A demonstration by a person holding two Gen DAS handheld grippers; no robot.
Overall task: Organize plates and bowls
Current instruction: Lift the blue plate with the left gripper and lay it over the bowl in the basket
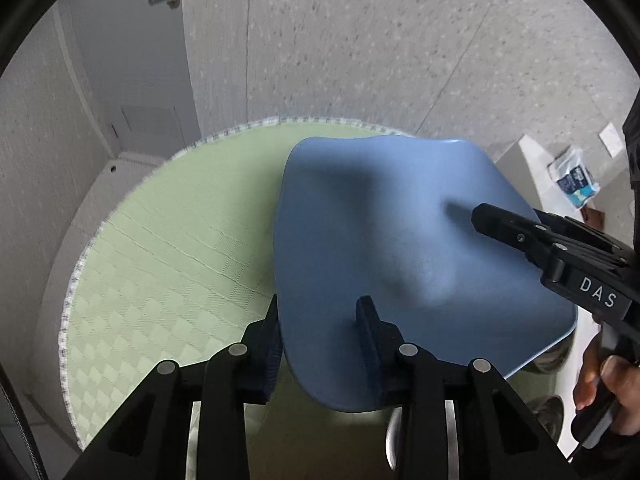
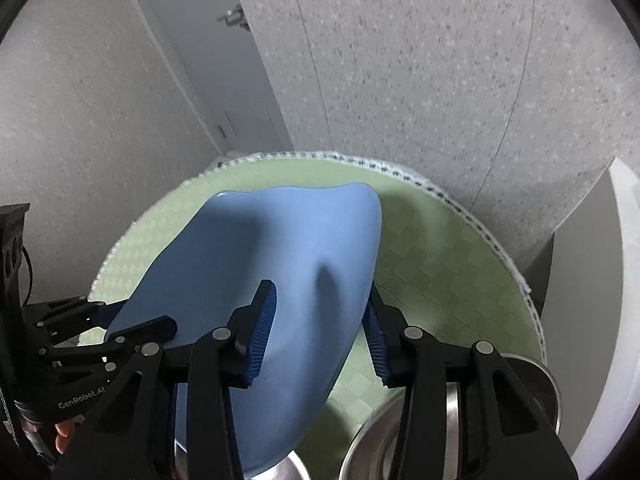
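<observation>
The landmark here is the blue plate [image 1: 400, 248], a large squarish dish with rounded corners that sits above a pale green woven mat [image 1: 168, 256] and appears tilted, its far edge reaching toward the mat's fringed border. On the plate's left edge, the left gripper [image 1: 320, 344] straddles the rim: one finger lies on the plate's upper face and the other sits just outside and under the edge, so the claw is grasping the plate. On the plate's right edge, the right gripper [image 2: 320, 336] does the same, with one blue ribbed pad [image 2: 260, 332] on the plate's top surface and the other finger tucked under the rim, clenched on the plate as well. A person's hand [image 1: 604, 384] holds that gripper's handle. Near the plate's closest corner, partly beneath it, metal bowls [image 2: 532, 392] rest on the mat. Beyond the plate rises a speckled grey wall [image 2: 420, 80].
</observation>
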